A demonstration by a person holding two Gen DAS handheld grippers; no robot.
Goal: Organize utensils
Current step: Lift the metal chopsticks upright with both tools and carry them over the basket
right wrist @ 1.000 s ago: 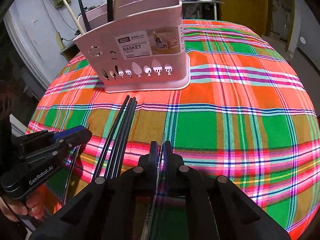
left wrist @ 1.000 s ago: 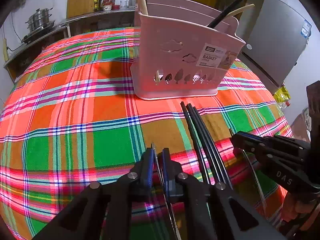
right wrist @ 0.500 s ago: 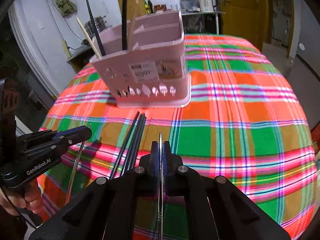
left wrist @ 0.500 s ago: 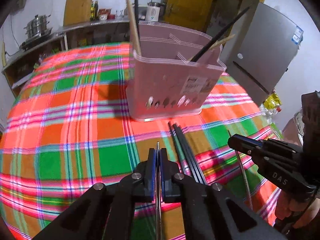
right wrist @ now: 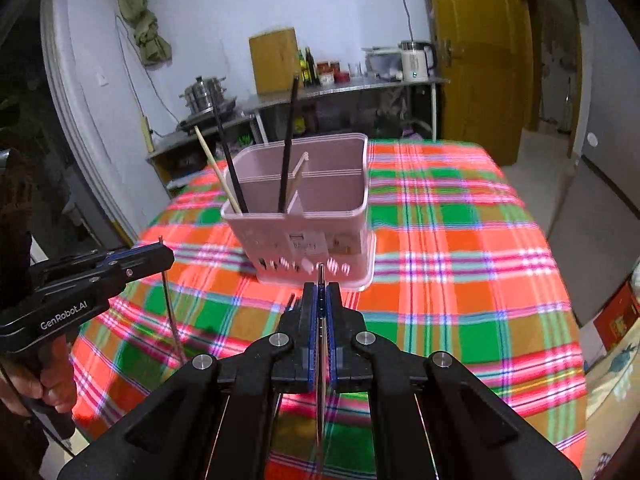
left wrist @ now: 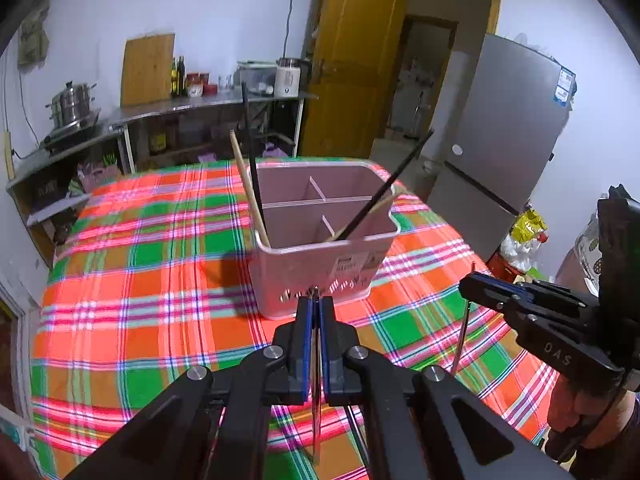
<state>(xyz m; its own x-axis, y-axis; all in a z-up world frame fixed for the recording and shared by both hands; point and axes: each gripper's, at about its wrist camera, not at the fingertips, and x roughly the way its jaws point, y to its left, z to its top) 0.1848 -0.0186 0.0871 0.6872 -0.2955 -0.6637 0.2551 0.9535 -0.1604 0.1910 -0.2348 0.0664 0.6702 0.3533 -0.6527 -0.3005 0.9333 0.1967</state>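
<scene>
Grey fridge [left wrist: 500, 140] beside yellow door [left wrist: 352, 60]; kettle [right wrist: 416, 60], steel pot [right wrist: 204, 94] (on counter).

A table [left wrist: 132, 312] draped in a bright plaid cloth [right wrist: 460, 264] of orange, green and pink squares fills the space ahead of and below both grippers. A pink basket [left wrist: 324, 256] stands on the cloth straight ahead of the left gripper's closed tips and, seen from the right gripper, just ahead and slightly left. A few black chopsticks [right wrist: 291, 302] lie flat on the cloth between the basket and the right gripper, mostly hidden behind its fingers.
</scene>
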